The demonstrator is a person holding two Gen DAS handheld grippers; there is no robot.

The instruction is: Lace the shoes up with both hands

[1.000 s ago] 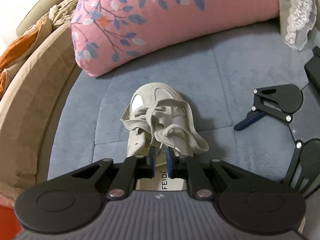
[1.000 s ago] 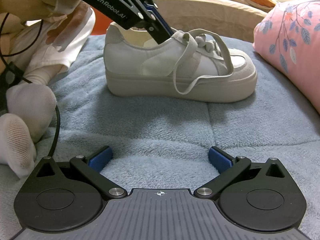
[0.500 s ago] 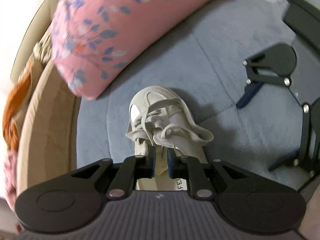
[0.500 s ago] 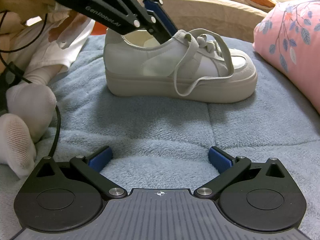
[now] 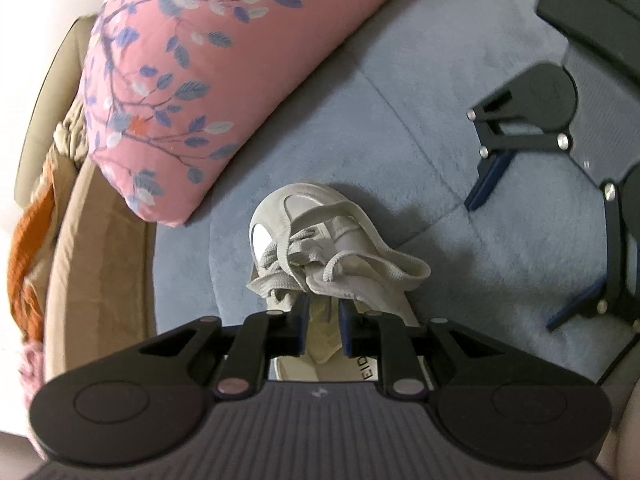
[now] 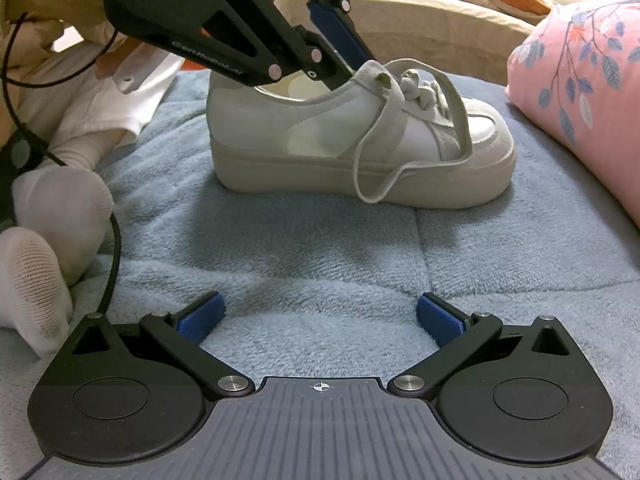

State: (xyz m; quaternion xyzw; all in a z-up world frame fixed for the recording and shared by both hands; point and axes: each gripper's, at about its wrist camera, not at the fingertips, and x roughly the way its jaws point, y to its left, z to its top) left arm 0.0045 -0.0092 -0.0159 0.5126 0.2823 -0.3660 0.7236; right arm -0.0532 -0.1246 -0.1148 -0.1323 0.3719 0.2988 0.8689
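Observation:
A beige platform shoe (image 5: 344,232) (image 6: 320,140) stands upright on the blue blanket (image 6: 320,264), toe toward the pink pillow. Its flat laces are tied; one long loop (image 6: 384,184) hangs down the side to the sole. My left gripper (image 5: 323,316) (image 6: 354,68) comes down at a slant from the heel side. It is shut on the shoe's tongue at the top of the opening, with tongue fabric between the blue pads. My right gripper (image 6: 320,316) (image 5: 512,264) lies low on the blanket beside the shoe, wide open and holding nothing.
A pink floral pillow (image 5: 192,60) (image 6: 580,72) lies just past the toe. A person's white-socked feet (image 6: 52,232) and a black cable (image 6: 114,256) are at the left of the right wrist view. A tan padded rim (image 5: 92,240) borders the blanket.
My left gripper has tilted steeper and twisted while staying at the tongue. The shoe and my right gripper have not moved.

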